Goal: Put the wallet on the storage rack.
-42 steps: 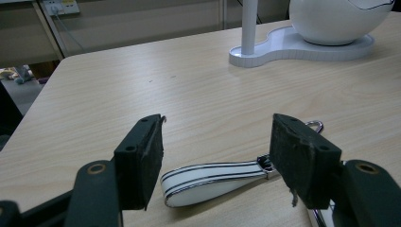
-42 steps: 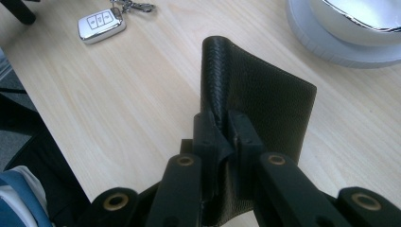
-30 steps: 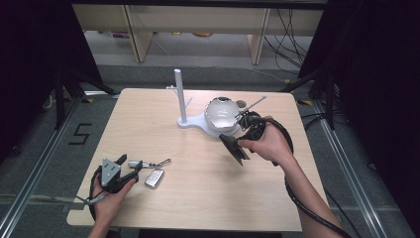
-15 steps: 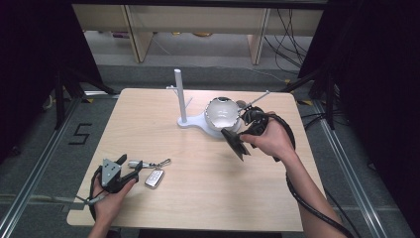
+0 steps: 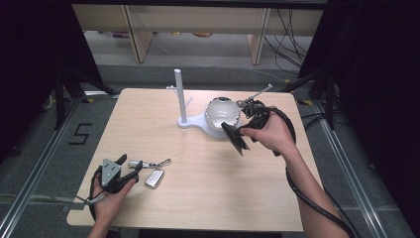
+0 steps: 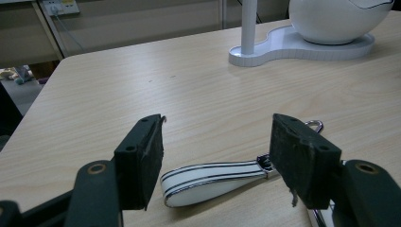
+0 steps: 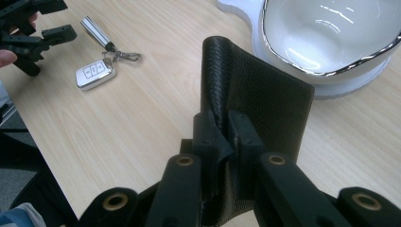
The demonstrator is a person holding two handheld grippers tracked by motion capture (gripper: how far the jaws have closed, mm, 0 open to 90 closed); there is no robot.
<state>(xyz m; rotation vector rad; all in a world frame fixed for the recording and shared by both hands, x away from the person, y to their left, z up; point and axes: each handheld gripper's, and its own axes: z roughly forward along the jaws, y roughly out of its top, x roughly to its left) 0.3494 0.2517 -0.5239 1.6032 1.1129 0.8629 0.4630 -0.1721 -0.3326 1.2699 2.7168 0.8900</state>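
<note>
My right gripper is shut on a black leather wallet, held off the table just in front of a white bowl. In the right gripper view the jaws pinch the wallet at its folded edge, with the bowl beyond it. My left gripper rests open near the front left of the table. A white key strap lies on the wood between its jaws, untouched. A silver car key fob lies beside the strap, joined to it by a ring.
The bowl sits on a white stand with an upright post at the table's far middle. Bare wood lies between the two hands. Cables trail from both grippers. Shelves and dark frames stand beyond the table.
My right hand has edged the wallet slightly up and toward the bowl. The left gripper and the keys have stayed put.
</note>
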